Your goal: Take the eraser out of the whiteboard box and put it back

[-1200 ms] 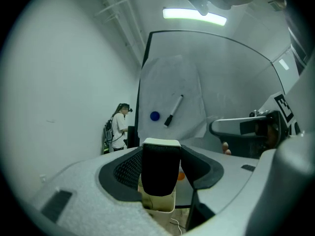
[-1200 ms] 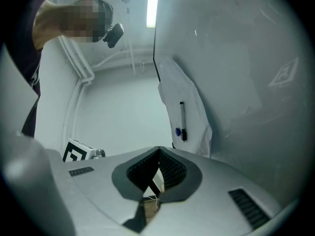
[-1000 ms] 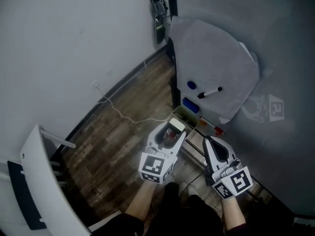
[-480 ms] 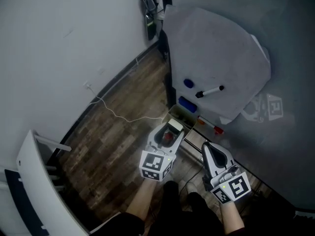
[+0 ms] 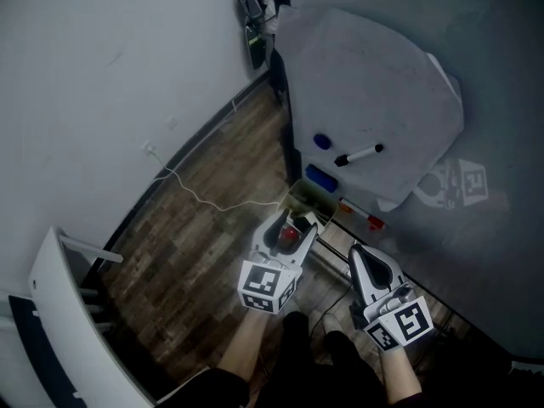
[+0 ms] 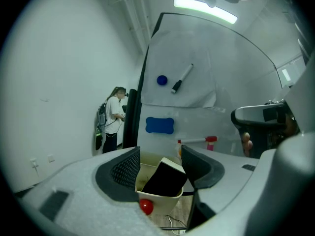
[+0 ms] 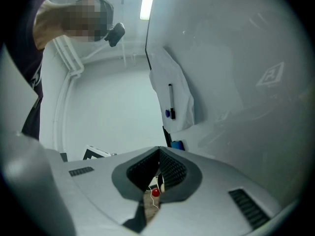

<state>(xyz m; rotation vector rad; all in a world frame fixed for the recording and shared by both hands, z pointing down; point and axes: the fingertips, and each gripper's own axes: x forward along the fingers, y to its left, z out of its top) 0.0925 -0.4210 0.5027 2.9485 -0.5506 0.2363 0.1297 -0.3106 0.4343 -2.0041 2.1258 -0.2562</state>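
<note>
The left gripper (image 6: 161,162) hangs with its jaws wide apart at the lower middle of its view, gripping nothing. Between them, touching neither pad as far as can be seen, the eraser (image 6: 165,178) leans tilted in the cream box (image 6: 162,200), whose front wall hides its lower end. A red ball (image 6: 145,206) sits on that wall. In the head view the gripper covers most of the box. The right gripper (image 7: 158,154) is drawn together, tips meeting on nothing, and only a slit near the base shows through. A marker (image 6: 182,77) clings to the whiteboard (image 6: 236,107) above.
</note>
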